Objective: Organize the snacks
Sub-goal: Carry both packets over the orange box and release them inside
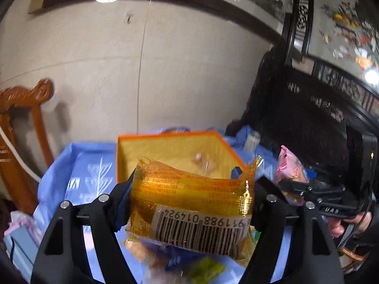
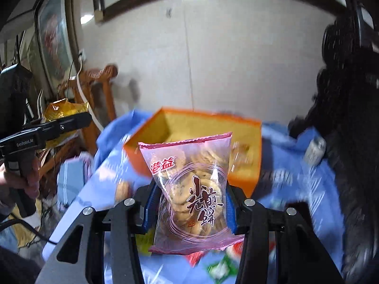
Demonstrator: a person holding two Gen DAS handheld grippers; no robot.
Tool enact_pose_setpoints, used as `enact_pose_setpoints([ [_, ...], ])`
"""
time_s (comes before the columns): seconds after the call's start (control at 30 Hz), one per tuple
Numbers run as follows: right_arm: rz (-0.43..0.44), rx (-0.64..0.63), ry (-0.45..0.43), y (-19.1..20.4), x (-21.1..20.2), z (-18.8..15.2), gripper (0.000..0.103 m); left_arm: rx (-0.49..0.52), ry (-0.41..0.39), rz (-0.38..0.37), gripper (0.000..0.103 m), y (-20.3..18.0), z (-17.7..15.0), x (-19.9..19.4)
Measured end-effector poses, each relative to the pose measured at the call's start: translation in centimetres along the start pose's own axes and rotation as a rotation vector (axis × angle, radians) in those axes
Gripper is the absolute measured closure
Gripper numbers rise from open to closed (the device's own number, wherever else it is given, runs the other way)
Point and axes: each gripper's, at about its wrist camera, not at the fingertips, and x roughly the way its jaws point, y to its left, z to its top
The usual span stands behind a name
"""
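My left gripper [image 1: 191, 189] is shut on a yellow-orange snack packet [image 1: 189, 203] with a barcode, held above the table in front of an open orange box [image 1: 165, 151]. My right gripper [image 2: 189, 198] is shut on a pink-edged clear packet of cookies [image 2: 191, 191], held up in front of the same orange box [image 2: 201, 127]. The box has a yellow inside and holds at least one small wrapped snack [image 2: 241, 151]. In the left wrist view the right gripper [image 1: 293, 184] with its pink packet [image 1: 289, 165] shows at the right. In the right wrist view the left gripper [image 2: 78, 118] with its yellow packet [image 2: 64, 108] shows at the left.
A blue cloth [image 1: 78, 165] covers the table. Loose snacks lie below the grippers, green [image 1: 206, 269] and red and green [image 2: 225, 260]. A small white bottle [image 2: 315, 151] stands at the right. A wooden chair [image 1: 21, 123] is left, dark carved furniture [image 1: 308, 118] right.
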Motion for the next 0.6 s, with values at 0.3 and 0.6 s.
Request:
enact_pose_setpoints([
  [0.3, -0.051, 0.052, -0.076, -2.8, 5.1, 8.2, 0.056, 0.013, -0.008, 0.051, 0.029, 1.0, 7.6, 6.4],
  [0.6, -0.098, 0.036, -0.116, -2.6, 7.5, 11.4, 0.024, 0.007, -0.014, 0.201, 0.004, 2.7, 10.6, 9.6],
])
